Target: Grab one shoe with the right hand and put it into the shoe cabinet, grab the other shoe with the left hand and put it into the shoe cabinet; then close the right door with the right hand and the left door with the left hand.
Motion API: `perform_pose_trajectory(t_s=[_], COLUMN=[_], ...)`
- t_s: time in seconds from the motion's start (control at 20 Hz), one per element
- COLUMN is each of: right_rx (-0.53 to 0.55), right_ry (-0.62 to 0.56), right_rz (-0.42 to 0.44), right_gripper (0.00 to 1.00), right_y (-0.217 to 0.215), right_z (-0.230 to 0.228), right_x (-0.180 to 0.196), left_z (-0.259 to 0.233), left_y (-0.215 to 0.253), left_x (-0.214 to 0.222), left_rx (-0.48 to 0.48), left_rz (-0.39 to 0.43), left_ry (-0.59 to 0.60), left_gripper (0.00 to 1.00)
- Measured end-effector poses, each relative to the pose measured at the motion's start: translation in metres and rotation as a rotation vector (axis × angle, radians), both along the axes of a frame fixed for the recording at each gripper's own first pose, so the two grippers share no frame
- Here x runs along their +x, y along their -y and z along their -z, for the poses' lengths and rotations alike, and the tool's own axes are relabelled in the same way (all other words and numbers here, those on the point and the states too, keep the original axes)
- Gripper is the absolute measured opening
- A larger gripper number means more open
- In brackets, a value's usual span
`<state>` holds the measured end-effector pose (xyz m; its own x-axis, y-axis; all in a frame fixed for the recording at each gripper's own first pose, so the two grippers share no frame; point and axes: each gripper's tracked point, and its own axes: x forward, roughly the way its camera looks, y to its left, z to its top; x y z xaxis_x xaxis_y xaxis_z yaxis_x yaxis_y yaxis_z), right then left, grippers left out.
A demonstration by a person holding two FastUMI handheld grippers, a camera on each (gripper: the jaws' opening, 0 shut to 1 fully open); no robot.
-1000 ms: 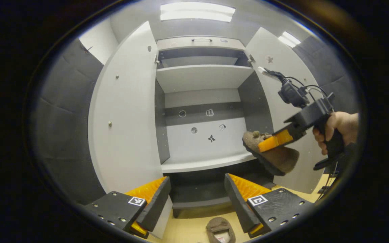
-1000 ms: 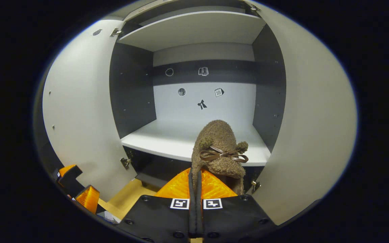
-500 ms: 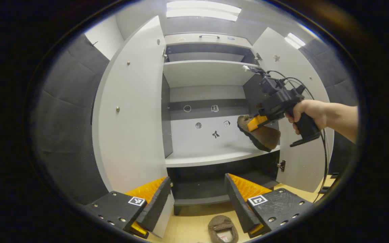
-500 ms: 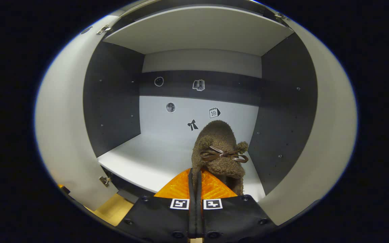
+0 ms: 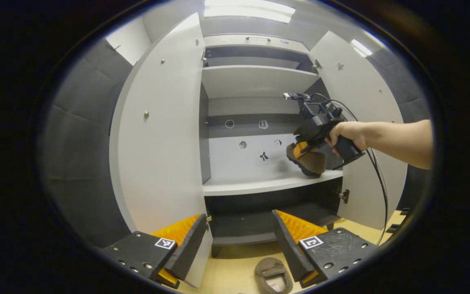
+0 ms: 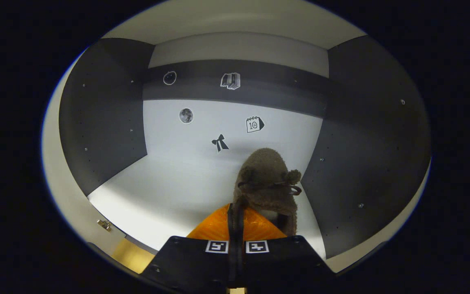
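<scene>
A fuzzy brown shoe (image 6: 267, 179) with a small bow hangs just above the right side of the middle shelf (image 6: 169, 188), inside the shoe cabinet. My right gripper (image 6: 236, 212) is shut on the shoe's heel edge. In the left gripper view the same shoe (image 5: 308, 161) and the right gripper (image 5: 302, 148) show over the shelf (image 5: 259, 184), held by a hand (image 5: 347, 134). The other brown shoe (image 5: 273, 277) lies on the wooden floor. My left gripper (image 5: 239, 232) stands open just above and before it, holding nothing.
Both cabinet doors stand wide open: the left door (image 5: 161, 130) and the right door (image 5: 369, 122). An upper shelf (image 5: 255, 79) and a dark lower compartment (image 5: 255, 216) frame the middle shelf. Small stickers (image 6: 218, 143) mark the back wall.
The right gripper has carried the shoe forward, deeper into the cabinet and lower over the middle shelf. The left gripper has barely moved.
</scene>
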<state>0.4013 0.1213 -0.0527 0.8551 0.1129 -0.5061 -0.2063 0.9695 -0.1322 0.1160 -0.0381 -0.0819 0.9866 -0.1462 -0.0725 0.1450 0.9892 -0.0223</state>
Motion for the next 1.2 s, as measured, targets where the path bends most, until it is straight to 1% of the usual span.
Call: perform_pose_trajectory(t_s=[0.1,0.15,0.2,0.25,0.3,0.35,0.45,0.5,0.55,0.6,0.65,0.75,0.8,0.9,1.0,1.2], right_rx=[-0.018,-0.033,-0.033,-0.027,-0.017,-0.008,0.022,0.034,0.043,0.050,0.054,0.054,0.056,0.069,0.081,0.085], right_ry=[0.014,0.037,0.060,0.086,0.111,0.146,0.224,0.260,0.295,0.323,0.347,0.385,0.396,0.404,0.402,0.400], right_rz=[0.010,0.017,0.020,0.022,0.024,0.024,0.029,0.041,0.044,0.042,0.032,0.013,0.008,-0.004,-0.006,-0.011], right_gripper=[0.04,0.02,0.17,0.22,0.32,0.39,0.78,0.97,1.00,0.99,0.99,0.99,0.97,0.98,0.97,0.98], right_y=[0.000,0.003,0.004,0.003,0.002,0.004,0.005,0.009,0.011,0.013,0.014,0.017,0.019,0.023,0.030,0.044], right_z=[0.002,-0.001,-0.005,-0.013,-0.021,-0.031,-0.052,-0.062,-0.069,-0.076,-0.081,-0.087,-0.089,-0.087,-0.082,-0.068], right_x=[0.004,0.007,0.009,0.009,0.006,0.004,-0.007,-0.015,-0.025,-0.036,-0.048,-0.073,-0.085,-0.110,-0.131,-0.172], left_z=[0.003,0.003,0.004,0.006,0.008,0.008,0.010,0.011,0.015,0.017,0.022,0.029,0.033,0.044,0.059,0.103], left_y=[-0.001,-0.001,-0.001,0.000,0.001,0.001,0.003,0.004,0.007,0.009,0.011,0.014,0.015,0.018,0.023,0.031], left_x=[0.001,0.003,0.003,0.003,0.002,0.004,0.005,0.005,0.005,0.005,0.005,0.005,0.006,0.006,0.005,0.002], left_rx=[-0.002,-0.003,-0.003,-0.001,0.003,0.005,0.008,0.008,0.006,0.006,0.005,0.003,-0.001,-0.015,-0.027,-0.011], left_rz=[-0.002,-0.001,0.002,0.007,0.011,0.014,0.022,0.029,0.043,0.052,0.060,0.068,0.066,0.069,0.078,0.091], left_ry=[-0.008,-0.012,-0.016,-0.022,-0.030,-0.035,-0.046,-0.053,-0.063,-0.077,-0.091,-0.115,-0.129,-0.160,-0.201,-0.296], left_gripper=[0.99,0.99,0.99,0.99,0.99,0.99,0.99,0.94,0.94,0.99,0.94,0.94,0.93,0.93,0.94,0.94])
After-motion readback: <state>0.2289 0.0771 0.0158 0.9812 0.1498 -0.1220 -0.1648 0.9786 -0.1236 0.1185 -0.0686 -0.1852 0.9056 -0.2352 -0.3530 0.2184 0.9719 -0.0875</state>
